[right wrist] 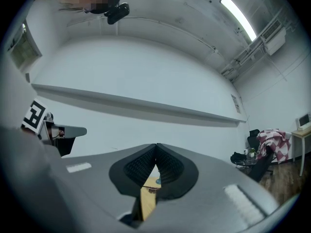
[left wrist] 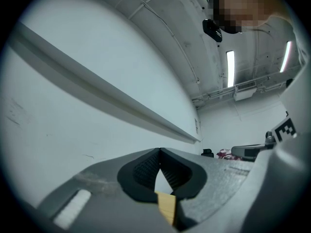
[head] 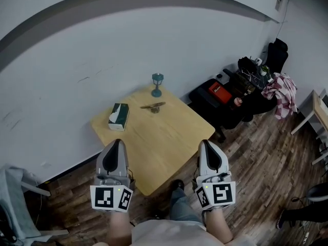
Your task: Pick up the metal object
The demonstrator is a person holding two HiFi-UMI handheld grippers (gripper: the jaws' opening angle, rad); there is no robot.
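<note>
A small wooden table [head: 169,147] stands against the white wall. At its far edge stands a teal lantern-shaped metal object [head: 157,84]. Just in front of it lies a flat brownish piece [head: 152,106]. My left gripper [head: 117,142] hovers over the table's near left edge and my right gripper [head: 206,142] over its near right edge, both well short of the objects. Each is shut with nothing between its pads. The left gripper [left wrist: 159,150] and the right gripper [right wrist: 156,145] show tips touching, with only a sliver of tabletop [right wrist: 147,198] visible through the gap.
A green tissue box [head: 118,116] lies on the table's left side. Right of the table sit black seats [head: 225,104] piled with bags and a checkered cloth [head: 281,88]. A grey chair [head: 15,199] is at lower left. A pale desk [head: 322,111] is at the right edge.
</note>
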